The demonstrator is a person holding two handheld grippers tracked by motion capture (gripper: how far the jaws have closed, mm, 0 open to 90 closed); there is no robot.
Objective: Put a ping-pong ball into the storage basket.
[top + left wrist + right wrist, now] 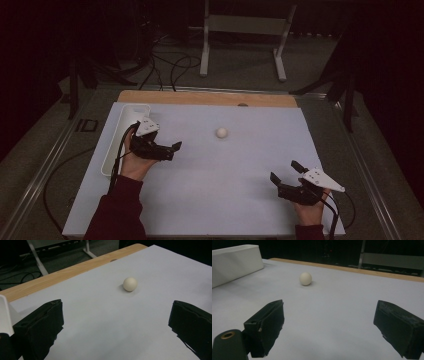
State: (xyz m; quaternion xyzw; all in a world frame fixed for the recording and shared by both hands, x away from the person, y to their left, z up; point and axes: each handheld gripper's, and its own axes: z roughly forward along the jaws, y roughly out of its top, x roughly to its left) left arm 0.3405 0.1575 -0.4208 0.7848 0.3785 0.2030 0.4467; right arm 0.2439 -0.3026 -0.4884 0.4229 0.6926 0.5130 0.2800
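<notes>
A small cream ball [221, 132] sits alone near the middle of a pale sheet [240, 200] covering a wooden table [200, 97], well apart from both hand-held grippers. The left gripper [170, 149], its black jaws spread wide with nothing between them, points toward the ball from just beside a long white tray [112, 145] at the sheet's left edge, apparently lined up for a pick. The right gripper [286, 176] rests near the sheet's front right corner, jaws likewise apart and empty, seemingly held clear of the work. The ball looks smooth, matte and round, free to roll on the flat sheet. The tray's walls are plain, upright and thin, a likely place for the ball to go.
</notes>
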